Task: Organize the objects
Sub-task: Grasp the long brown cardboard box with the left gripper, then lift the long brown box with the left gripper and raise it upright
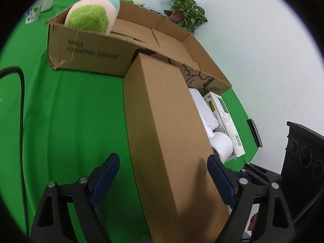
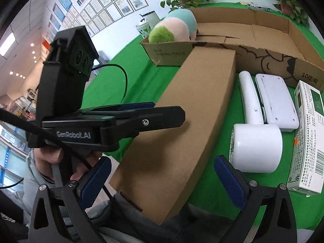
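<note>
A long brown cardboard box (image 1: 166, 125) lies on the green cloth, its far end against a big open carton (image 1: 87, 50) marked WALL HANGING TISSUE. My left gripper (image 1: 164, 174) is open and straddles the box's near part; green cloth shows between the left pad and the box, while the right pad sits at its edge. In the right wrist view, the box (image 2: 192, 111) has its near end between the open jaws of my right gripper (image 2: 162, 180), with gaps on both sides. The left gripper (image 2: 162, 111) shows there from the side, held by a hand.
A round plush toy (image 2: 172, 30) sits in the carton's (image 2: 263, 32) left corner. Right of the long box lie a white hair dryer (image 2: 255, 147), a white flat device (image 2: 275, 101) and a white-green packet (image 2: 307, 137). A black cable (image 1: 21, 101) crosses the cloth; potted plants stand behind.
</note>
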The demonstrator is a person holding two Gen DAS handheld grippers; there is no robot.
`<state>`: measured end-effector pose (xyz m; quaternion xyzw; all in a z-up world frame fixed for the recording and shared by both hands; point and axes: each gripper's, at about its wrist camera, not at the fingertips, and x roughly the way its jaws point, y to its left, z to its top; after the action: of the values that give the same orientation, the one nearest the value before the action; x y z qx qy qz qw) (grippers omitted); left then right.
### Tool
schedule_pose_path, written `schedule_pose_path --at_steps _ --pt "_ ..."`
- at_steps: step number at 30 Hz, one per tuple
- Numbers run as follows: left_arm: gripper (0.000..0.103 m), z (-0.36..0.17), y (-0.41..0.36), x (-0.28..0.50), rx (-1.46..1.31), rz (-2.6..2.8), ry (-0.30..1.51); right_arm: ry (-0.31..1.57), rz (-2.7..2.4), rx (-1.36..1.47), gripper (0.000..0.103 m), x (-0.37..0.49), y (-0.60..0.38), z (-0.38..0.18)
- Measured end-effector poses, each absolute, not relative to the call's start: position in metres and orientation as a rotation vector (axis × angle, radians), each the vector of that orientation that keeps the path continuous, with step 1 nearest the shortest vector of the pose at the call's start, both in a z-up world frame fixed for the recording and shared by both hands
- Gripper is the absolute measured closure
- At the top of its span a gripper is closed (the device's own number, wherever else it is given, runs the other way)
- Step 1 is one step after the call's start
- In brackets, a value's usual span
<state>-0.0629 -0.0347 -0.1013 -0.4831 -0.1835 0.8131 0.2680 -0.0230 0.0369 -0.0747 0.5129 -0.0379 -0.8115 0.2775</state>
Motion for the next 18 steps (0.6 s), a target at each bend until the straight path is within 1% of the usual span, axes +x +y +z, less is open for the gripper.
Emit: schedule_pose_path --at_steps 4,6,7,8,9,12,18 --pt "0.017 -0.109 -0.039 -0.061 -1.292 2.159 -0.538 -0.010 -2.201 1.399 0.001 -0.020 0.018 -0.081" --pt "0.019 -0.111 -0.040 -0.060 -1.287 2.143 -0.545 0.015 -2.214 1.406 0.000 -0.022 0.012 -0.081" --pt "0.025 -0.112 -0.040 -0.060 -1.280 2.123 -0.558 0.019 -2.220 1.413 0.000 -0.024 0.009 -0.081" --pt "0.028 -0.112 -0.040 -0.059 -1.273 2.106 -0.571 0.014 -2.223 1.419 0.000 -0.026 0.007 -0.081" --pt "0.029 -0.112 -0.041 -0.057 -1.265 2.109 -0.565 0.008 -2.224 1.422 0.000 -0.027 0.006 -0.080" --pt "0.035 -0.107 -0.044 -0.050 -1.242 2.119 -0.540 0.025 -2.243 1.424 0.000 -0.024 0.004 -0.081" --pt "0.036 -0.093 -0.056 -0.037 -1.242 2.179 -0.518 0.033 -2.209 1.378 0.000 -0.019 -0.009 -0.079"
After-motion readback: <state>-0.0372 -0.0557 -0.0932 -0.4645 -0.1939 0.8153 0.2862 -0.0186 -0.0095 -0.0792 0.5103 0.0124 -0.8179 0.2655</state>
